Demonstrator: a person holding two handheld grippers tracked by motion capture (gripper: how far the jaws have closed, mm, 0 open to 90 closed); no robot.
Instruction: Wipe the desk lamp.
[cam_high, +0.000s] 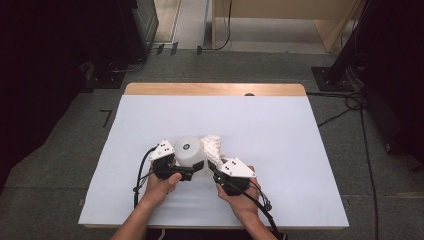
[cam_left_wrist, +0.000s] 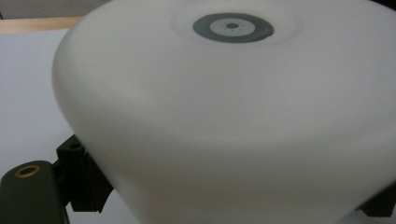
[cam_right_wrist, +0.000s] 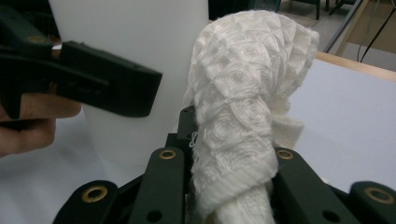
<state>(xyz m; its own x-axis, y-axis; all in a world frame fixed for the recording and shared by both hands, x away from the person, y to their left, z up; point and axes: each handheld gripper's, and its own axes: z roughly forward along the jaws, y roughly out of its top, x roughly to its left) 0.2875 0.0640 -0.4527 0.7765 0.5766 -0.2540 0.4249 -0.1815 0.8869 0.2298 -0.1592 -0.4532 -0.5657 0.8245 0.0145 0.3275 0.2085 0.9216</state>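
Two grippers meet near the table's front edge: the left gripper clamps what looks like a white lamp, while the right gripper pinches a white knitted cloth just beside it.

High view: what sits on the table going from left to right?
Left gripper → white round container → white knitted cloth → right gripper.
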